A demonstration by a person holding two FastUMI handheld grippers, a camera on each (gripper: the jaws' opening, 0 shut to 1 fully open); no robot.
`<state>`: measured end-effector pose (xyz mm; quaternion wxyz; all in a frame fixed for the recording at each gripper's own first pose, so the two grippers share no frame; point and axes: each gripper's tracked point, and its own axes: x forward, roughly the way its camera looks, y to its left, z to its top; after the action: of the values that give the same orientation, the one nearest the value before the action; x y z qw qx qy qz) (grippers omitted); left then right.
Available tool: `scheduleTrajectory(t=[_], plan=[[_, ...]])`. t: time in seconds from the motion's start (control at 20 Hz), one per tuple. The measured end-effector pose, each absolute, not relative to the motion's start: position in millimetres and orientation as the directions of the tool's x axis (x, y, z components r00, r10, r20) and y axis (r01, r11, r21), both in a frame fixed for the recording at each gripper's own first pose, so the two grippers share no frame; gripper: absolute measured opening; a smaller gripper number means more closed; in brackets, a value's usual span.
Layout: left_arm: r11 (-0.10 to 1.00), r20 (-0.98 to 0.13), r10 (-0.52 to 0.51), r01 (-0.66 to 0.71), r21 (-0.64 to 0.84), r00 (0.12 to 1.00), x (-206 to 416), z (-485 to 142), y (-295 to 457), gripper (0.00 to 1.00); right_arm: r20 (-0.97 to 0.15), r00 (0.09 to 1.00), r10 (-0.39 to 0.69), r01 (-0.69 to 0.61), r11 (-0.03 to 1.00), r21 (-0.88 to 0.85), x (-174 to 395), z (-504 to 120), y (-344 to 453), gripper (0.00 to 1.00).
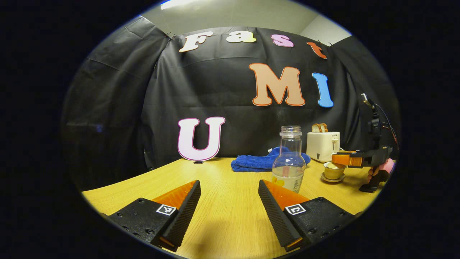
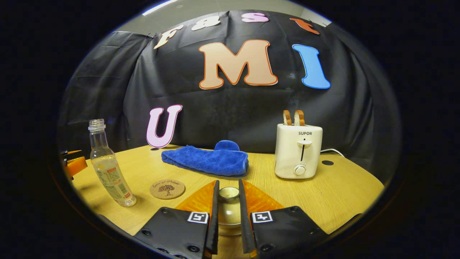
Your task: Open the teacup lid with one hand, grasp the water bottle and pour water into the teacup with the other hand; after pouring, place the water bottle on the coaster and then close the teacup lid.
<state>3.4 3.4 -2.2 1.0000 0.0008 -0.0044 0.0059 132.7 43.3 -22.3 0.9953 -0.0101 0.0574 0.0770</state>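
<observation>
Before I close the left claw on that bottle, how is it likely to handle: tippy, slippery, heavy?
The bottle is tall and narrow, so a sideways nudge would probably tip it. It has no cap, and water fills roughly its lower part, so tipping could spill. The clear smooth wall looks slippery; gripping at the label may hold better. It is probably light, being mostly empty.

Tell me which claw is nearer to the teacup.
Right. The right claw closes around the teacup's lid; the left claw is open, apart from it, near the bottle.
</observation>
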Motion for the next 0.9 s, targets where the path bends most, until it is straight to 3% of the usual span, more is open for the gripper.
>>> scheduleTrajectory(t=[0.45, 0.9], plan=[[1.000, 0.010, 0.009, -0.009, 0.002, 1.000, 2.7, -1.2, 2.8, 0.94, -0.020, 0.994, 0.104, -0.104, 0.995, 0.004, 91.6, -4.1, 24.8, 0.29], [1.000, 0.010, -0.029, 0.029, 0.001, 1.000, 3.7, -2.4, -4.9, 0.94, -0.003, 1.000, 0.022, -0.022, 1.000, 0.002, 44.4, -0.2, -6.1, 0.30]])
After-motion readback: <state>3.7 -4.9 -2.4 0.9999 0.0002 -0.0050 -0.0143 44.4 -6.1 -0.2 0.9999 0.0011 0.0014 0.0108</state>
